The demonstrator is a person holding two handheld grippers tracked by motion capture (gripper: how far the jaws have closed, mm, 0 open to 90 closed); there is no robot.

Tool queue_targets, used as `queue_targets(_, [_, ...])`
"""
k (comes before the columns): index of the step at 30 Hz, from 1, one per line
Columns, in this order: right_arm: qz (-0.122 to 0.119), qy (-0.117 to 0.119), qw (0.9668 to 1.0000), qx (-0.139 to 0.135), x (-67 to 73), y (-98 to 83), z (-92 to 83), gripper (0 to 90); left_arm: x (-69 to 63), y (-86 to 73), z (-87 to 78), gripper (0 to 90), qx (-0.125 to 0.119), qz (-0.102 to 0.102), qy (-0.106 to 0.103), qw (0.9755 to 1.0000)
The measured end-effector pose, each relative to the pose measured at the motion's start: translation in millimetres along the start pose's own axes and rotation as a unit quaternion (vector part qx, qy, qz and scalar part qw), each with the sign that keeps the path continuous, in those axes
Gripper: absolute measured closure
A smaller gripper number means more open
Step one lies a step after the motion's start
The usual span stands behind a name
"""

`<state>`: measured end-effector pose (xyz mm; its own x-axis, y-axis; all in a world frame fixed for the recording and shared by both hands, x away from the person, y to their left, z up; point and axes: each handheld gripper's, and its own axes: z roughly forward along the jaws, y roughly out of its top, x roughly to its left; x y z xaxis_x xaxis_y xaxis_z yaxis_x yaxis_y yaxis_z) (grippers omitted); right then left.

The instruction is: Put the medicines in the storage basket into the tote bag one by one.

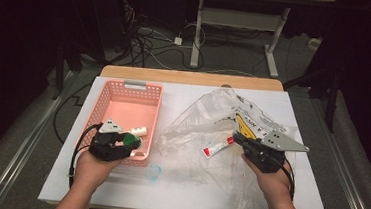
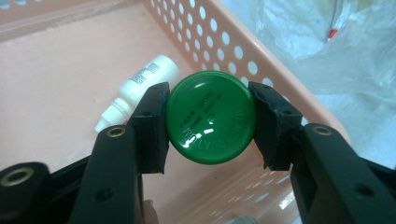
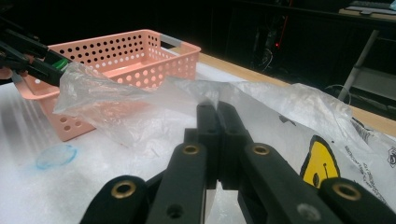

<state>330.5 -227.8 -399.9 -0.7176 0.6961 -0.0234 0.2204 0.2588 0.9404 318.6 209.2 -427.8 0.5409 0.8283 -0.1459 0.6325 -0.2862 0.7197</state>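
A round green lid (image 2: 210, 122) sits clamped between the pads of my left gripper (image 2: 210, 116), just above the floor of the pink perforated basket (image 2: 224, 42). In the high view my left gripper (image 1: 131, 141) hangs over the basket's near right corner (image 1: 142, 154) with the green lid (image 1: 129, 139) at its tip. A small white bottle (image 2: 140, 86) lies on the basket floor beside it. My right gripper (image 3: 217, 109) is shut, its tips pinching a raised fold of the clear plastic bag (image 3: 140, 107). From above, my right gripper (image 1: 236, 137) rests on the bag (image 1: 207, 121).
A red and white tube (image 1: 217, 147) lies inside the bag. A pale blue ring (image 1: 154, 172) lies on the white tabletop (image 1: 116, 189) in front of the basket. Beyond the table's far wooden edge (image 1: 190, 77) are cables and desk legs on the floor.
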Motion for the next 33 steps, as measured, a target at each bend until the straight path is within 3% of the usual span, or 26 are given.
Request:
queue_targets(7, [0.000, -0.002, 1.0000, -0.001, -0.2, -0.2, -0.8, 90.0, 1.3, -4.8, -8.6, 50.1, -0.038, -0.008, 0.004, 0.9992])
queue_targets(15, [-0.001, -0.004, 1.0000, -0.001, -1.3, -0.6, -1.6, 90.0, -6.6, -5.2, -19.8, 50.1, -0.067, -0.011, -0.018, 0.9976])
queue_targets(25, [0.000, -0.001, 1.0000, -0.002, -0.5, -0.5, -1.4, 90.0, -36.9, 3.5, -26.8, 50.1, -0.083, 0.027, -0.042, 0.9953])
queue_targets(33, [-0.001, -0.001, 1.0000, -0.001, -0.8, -0.8, -1.3, 90.0, -50.2, 6.9, -31.0, 50.1, -0.094, 0.038, -0.060, 0.9931])
